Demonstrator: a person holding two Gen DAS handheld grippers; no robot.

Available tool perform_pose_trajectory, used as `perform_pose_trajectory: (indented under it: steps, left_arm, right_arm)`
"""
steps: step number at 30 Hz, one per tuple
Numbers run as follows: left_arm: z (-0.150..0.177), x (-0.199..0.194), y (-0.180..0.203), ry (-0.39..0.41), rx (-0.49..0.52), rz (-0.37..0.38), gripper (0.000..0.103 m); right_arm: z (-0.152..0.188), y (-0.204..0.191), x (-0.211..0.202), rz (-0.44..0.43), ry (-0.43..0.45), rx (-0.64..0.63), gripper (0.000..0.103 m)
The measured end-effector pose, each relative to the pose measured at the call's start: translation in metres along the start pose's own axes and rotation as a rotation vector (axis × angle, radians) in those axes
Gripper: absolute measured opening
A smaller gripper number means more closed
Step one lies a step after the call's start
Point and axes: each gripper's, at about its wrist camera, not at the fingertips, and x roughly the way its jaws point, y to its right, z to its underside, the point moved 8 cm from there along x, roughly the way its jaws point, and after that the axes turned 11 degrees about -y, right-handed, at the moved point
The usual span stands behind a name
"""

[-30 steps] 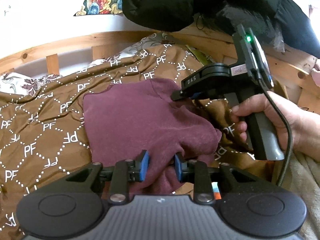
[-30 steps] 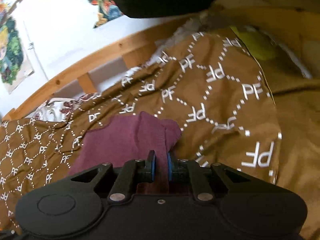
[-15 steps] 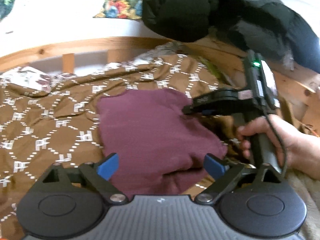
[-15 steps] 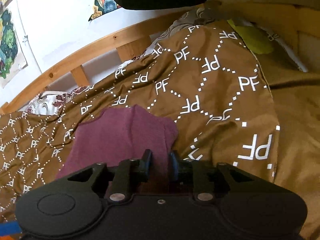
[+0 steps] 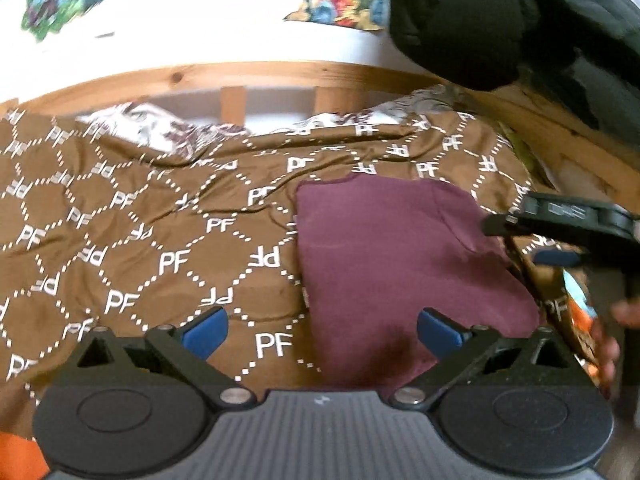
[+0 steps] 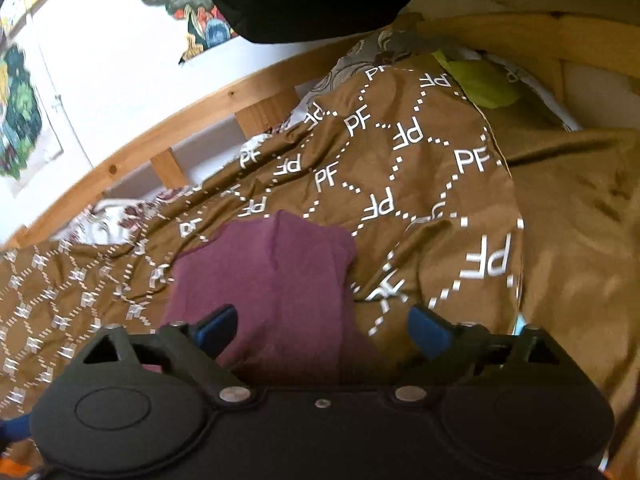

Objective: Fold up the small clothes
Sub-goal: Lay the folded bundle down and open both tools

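Now both grippers stand open over a folded maroon garment (image 5: 400, 264) on the bed.

Lying flat on the brown PF-patterned bedspread (image 5: 168, 248), the garment sits right of centre in the left wrist view, and nothing grips it. The left gripper (image 5: 322, 330) has its blue pads (image 5: 206, 330) spread wide, one over bare bedspread, the other over the garment's near edge. The right gripper (image 6: 322, 330) is likewise spread, its left pad above the cloth and its right pad above the bedspread. In the left wrist view it shows at the far right edge, beside the garment. A wooden bed rail (image 5: 248, 76) runs along the far side, with a black jacket (image 5: 500, 24) hanging above at upper right.
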Motion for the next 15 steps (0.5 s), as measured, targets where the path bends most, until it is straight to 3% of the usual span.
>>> perform_pose_trajectory:
  steps: [7,15]
  left_arm:
    - [0.002,0.015,-0.035,-0.077,-0.172,-0.006,0.102]
    - [0.014,0.043,-0.043,-0.199,-0.291,0.166,0.102]
  right_arm:
    - [0.032,-0.017,-0.028,0.003,-0.024,0.001,0.102]
    - [0.061,-0.041,-0.032,0.001,-0.090,-0.059,0.102]
